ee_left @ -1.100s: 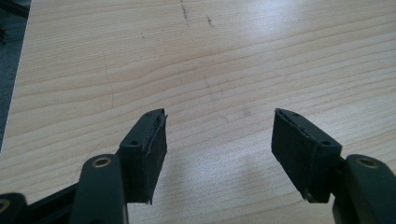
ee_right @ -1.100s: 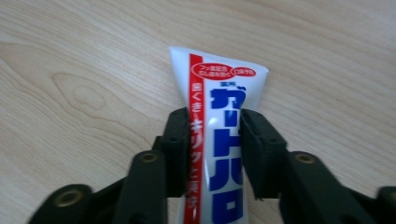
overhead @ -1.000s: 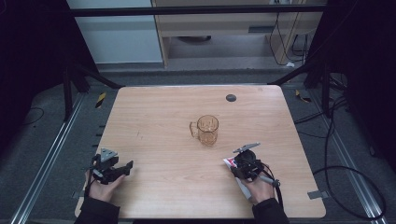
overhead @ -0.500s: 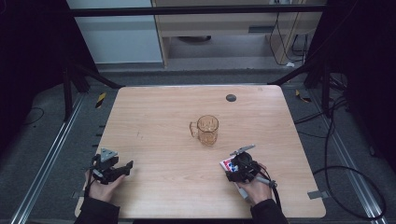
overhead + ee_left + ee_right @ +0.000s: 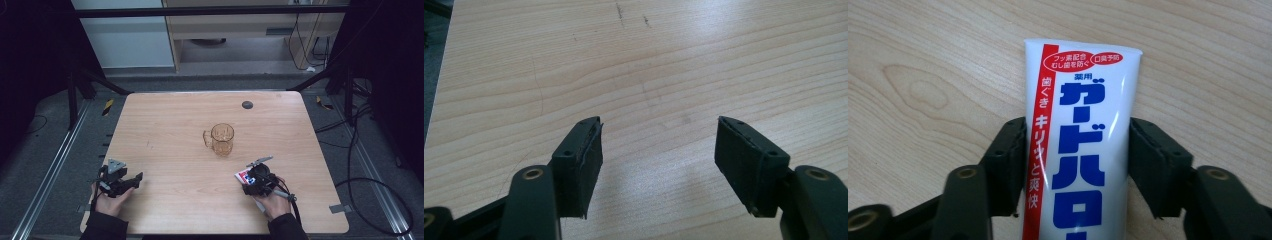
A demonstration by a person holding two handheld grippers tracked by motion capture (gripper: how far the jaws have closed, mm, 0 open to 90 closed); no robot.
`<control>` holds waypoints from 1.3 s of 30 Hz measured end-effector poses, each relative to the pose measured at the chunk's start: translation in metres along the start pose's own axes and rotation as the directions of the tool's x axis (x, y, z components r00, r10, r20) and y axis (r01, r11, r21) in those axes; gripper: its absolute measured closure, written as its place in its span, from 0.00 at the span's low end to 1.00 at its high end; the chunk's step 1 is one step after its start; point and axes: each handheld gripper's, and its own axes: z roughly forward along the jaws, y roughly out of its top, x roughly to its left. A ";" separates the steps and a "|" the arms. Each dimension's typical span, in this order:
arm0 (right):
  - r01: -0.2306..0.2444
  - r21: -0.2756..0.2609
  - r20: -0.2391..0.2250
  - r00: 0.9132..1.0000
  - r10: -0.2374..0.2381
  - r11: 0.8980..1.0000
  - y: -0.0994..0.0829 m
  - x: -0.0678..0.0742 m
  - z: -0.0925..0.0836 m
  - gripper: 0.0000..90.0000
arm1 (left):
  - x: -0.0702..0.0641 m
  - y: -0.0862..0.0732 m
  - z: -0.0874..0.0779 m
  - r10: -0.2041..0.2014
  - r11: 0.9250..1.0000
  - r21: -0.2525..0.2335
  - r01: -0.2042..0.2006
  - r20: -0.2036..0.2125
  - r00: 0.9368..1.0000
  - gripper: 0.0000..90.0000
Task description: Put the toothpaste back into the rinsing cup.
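Right gripper point(image 5: 1078, 165) had a white plastic toothpaste tube with blue lettering and a red stripe point(image 5: 1080, 130) between its jaws. The jaws had just been closing and both pads sat against the tube's sides. The tube's crimped end stuck out past the jaw tips over the pale wooden table point(image 5: 923, 60). Left gripper point(image 5: 658, 150): jaws wide apart, bare wood between them. Clear amber glass mug point(image 5: 222, 139) stood beyond the right jaws, well apart.

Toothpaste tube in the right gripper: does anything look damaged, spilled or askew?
Nothing stands out. The toothpaste tube lies flat and clean between the right gripper jaws, which have just been closing. The glass mug stands upright.
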 end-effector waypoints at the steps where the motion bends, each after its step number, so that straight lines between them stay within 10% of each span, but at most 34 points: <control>1: -0.013 0.000 -0.005 1.000 0.013 1.000 0.000 -0.001 -0.001 0.56 | 0.000 0.000 0.000 0.000 1.000 0.000 0.000 0.000 1.000 0.39; 14: -0.022 -0.013 -0.031 0.999 0.022 1.000 0.002 -0.003 -0.014 0.80 | 0.001 0.000 0.000 -0.002 1.000 0.003 0.002 0.002 1.000 0.39; 22: -0.003 -0.134 -0.057 0.998 -0.005 0.991 0.005 -0.004 -0.036 0.80 | 0.000 0.000 0.000 -0.002 1.000 -0.001 0.002 0.002 1.000 0.39; 31: -0.036 -0.314 -0.094 0.996 0.007 0.949 0.010 -0.008 -0.057 0.80 | 0.000 0.000 0.000 -0.005 1.000 -0.001 0.005 0.003 1.000 0.39; 39: -0.057 -0.454 -0.103 0.995 0.011 0.889 0.034 -0.002 -0.076 0.80 | 0.001 0.000 0.000 -0.008 1.000 -0.003 0.008 0.001 1.000 0.39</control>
